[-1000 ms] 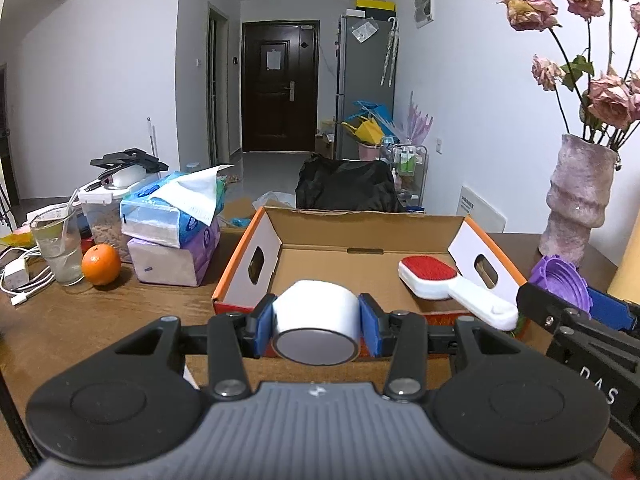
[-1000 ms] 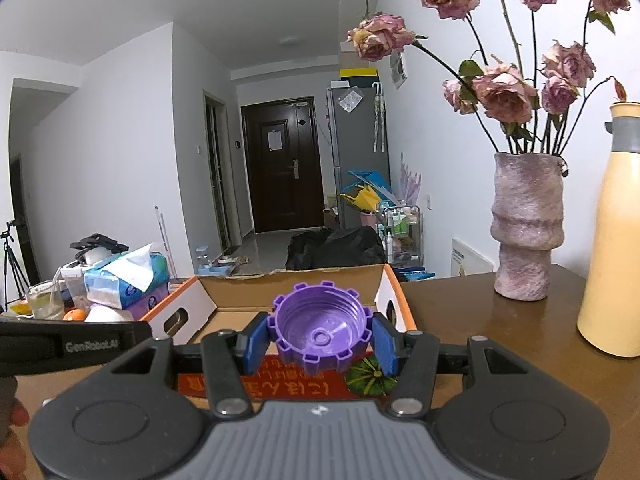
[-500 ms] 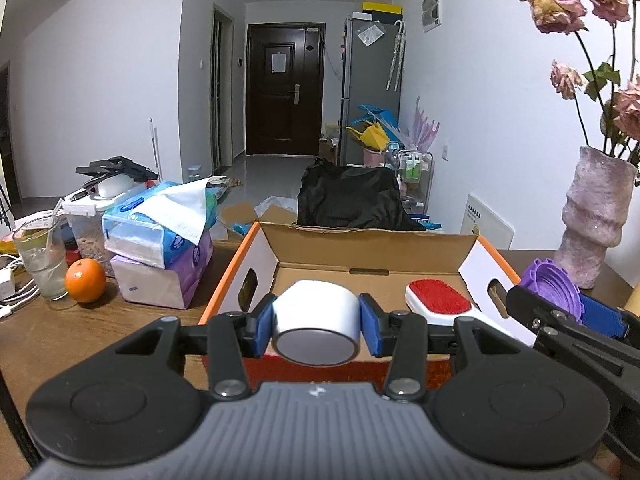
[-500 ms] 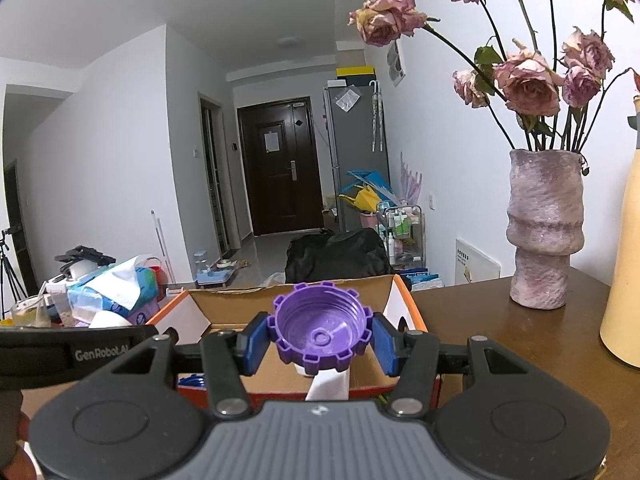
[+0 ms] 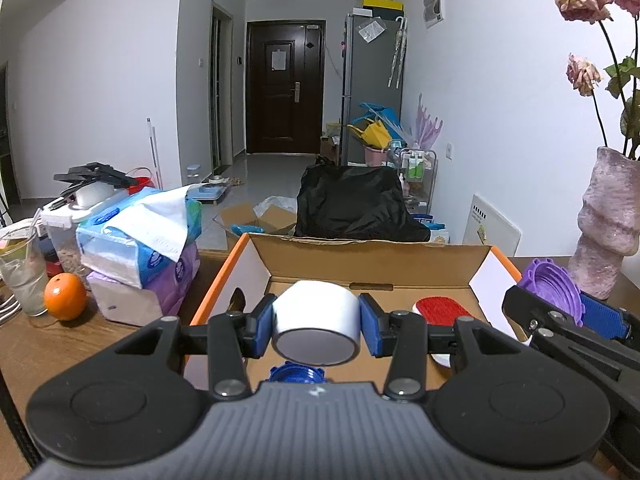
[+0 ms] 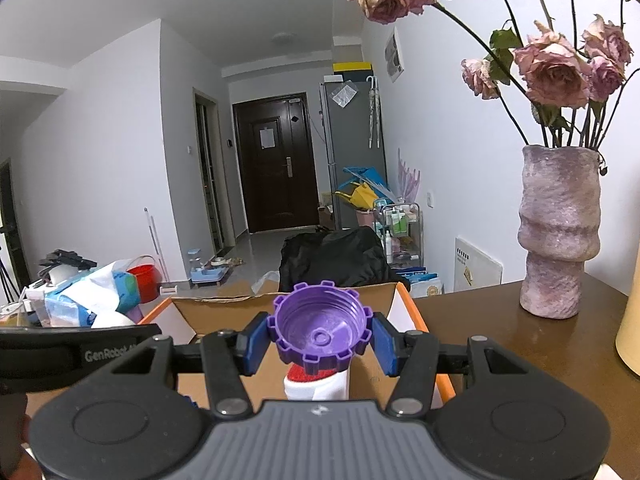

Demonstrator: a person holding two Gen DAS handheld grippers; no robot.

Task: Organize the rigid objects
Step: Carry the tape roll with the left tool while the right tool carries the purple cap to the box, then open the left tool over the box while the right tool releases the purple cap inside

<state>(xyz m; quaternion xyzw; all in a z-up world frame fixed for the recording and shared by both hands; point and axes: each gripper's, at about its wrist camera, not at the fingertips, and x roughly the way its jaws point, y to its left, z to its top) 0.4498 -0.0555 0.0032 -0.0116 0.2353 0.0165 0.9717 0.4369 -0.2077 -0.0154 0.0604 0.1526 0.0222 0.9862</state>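
Two loads are held at once over the open cardboard box with orange edges: the left gripper has its jaws clenched on a white roll of tape with a grey core, the right gripper has its jaws clenched on a purple notched plastic cap. Both loads hang above the box interior, near its front wall; the box sits on the brown wooden surface. Already inside: a white-handled brush with a red pad toward the right wall, and a blue notched cap directly under the roll. Risks, as judged. (1) Releasing the roll here would likely land it on the blue cap, and it could tip or roll. (2) The purple cap hangs above the brush in the right wrist view; dropped there, it may come to rest tilted on the handle. (3) In the left wrist view the right gripper sits close at the box's right wall, so lowering both together could knock tool against tool or against the flap. (4) The roll is gripped on its curved face, so slip is possible.
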